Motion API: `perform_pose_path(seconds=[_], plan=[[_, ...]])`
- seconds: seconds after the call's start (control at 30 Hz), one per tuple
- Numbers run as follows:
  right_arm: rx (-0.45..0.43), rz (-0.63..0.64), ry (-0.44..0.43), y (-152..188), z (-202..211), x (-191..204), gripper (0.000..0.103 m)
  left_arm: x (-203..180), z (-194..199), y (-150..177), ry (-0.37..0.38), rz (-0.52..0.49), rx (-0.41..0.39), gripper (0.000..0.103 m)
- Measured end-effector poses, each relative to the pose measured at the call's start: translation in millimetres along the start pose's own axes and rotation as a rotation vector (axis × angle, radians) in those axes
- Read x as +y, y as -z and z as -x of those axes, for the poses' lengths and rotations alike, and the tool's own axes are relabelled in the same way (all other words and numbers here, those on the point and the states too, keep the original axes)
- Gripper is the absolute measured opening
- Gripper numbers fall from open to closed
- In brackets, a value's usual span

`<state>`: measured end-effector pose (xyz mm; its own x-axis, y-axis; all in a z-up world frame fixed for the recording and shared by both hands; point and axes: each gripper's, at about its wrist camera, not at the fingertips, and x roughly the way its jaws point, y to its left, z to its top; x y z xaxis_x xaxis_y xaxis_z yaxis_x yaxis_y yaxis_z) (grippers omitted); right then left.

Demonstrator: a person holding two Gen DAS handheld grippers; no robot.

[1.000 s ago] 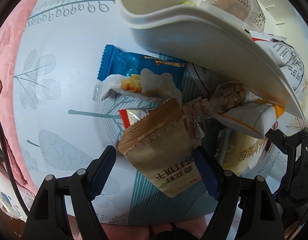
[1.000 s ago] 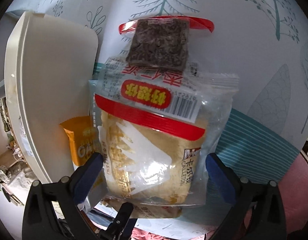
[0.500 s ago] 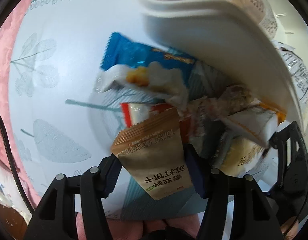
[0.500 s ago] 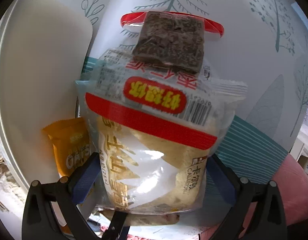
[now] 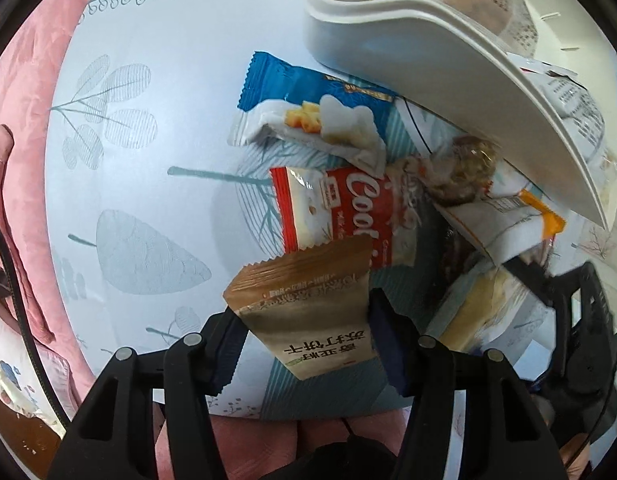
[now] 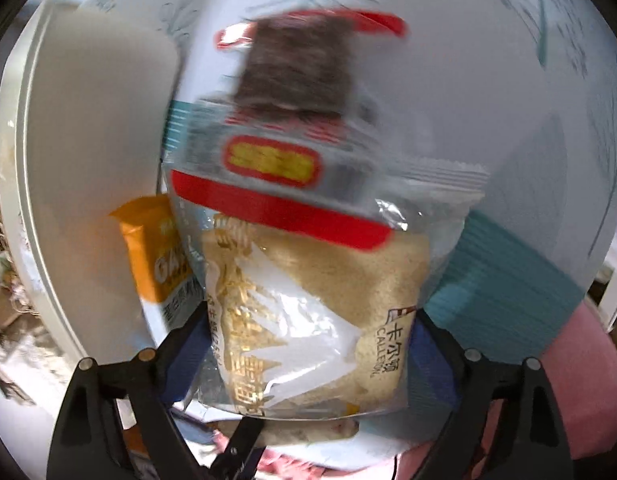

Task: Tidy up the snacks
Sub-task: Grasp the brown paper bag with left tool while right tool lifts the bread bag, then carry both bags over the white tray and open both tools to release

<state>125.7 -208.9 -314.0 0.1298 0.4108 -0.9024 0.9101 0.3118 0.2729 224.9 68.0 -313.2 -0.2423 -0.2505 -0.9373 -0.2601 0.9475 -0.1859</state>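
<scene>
My left gripper (image 5: 304, 332) has its jaws closed on a brown cracker packet (image 5: 308, 304), which stands up between the blue pads, lifted off the bench (image 5: 148, 160) with its leaf-patterned cloth. Using the white tray (image 5: 448, 80) as my landmark: it sits at the far right of my left view, already holding wrapped snacks whose labels show over its rim. Just below its near wall lies a blue wafer packet (image 5: 308, 108), and below that a red-and-white cookie packet (image 5: 340, 212), partly tucked behind the brown packet I hold. Close under the tray's curved side lie a clear-wrapped brown cake (image 5: 460, 168) and an orange-edged white packet (image 5: 504, 220), the two touching. My right gripper (image 6: 308, 344) has its jaws pressed against both sides of a clear bread bag (image 6: 308, 272) with a red band, gripping it near its lower end. In that view the tray (image 6: 88, 140) stands to the left, an orange packet (image 6: 156, 248) lies between the tray and the bread bag, and a dark square biscuit in a red-edged wrapper (image 6: 300, 64) shows beyond the bag's top, blurred.
</scene>
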Motion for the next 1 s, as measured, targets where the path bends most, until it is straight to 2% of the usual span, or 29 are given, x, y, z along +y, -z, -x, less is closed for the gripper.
perform_pose_path(seconds=[0.17, 0.4, 0.5, 0.63, 0.73, 0.77, 1.0], plan=[[0.058, -0.013, -0.07, 10.0, 7.3, -22.8, 0.092, -1.0, 3.4, 24.2, 0.013, -0.004, -0.007, 0.055], [0.035, 0.06, -0.167, 19.8, 39.6, -37.7, 0.092, 16.8, 25.4, 48.0, 0.034, -0.003, -0.037, 0.055], [0.023, 0.083, -0.201, 17.2, 61.9, -43.1, 0.092, 20.4, 41.2, 59.3, 0.046, -0.026, -0.059, 0.055], [0.038, 0.126, -0.236, 13.5, 70.4, -61.6, 0.092, 23.0, 64.9, 68.3, 0.055, -0.067, -0.094, 0.055], [0.02, 0.184, -0.258, 19.6, 93.3, -60.7, 0.092, 8.5, 80.2, 73.8, 0.063, -0.105, -0.122, 0.055], [0.013, 0.202, -0.26, 20.8, 89.4, -47.7, 0.092, 7.8, 90.0, 78.1, 0.068, -0.119, -0.133, 0.055], [-0.051, 0.355, -0.279, 29.8, 121.9, -26.9, 0.092, -16.1, 136.9, 82.6, 0.099, -0.21, -0.215, 0.055]])
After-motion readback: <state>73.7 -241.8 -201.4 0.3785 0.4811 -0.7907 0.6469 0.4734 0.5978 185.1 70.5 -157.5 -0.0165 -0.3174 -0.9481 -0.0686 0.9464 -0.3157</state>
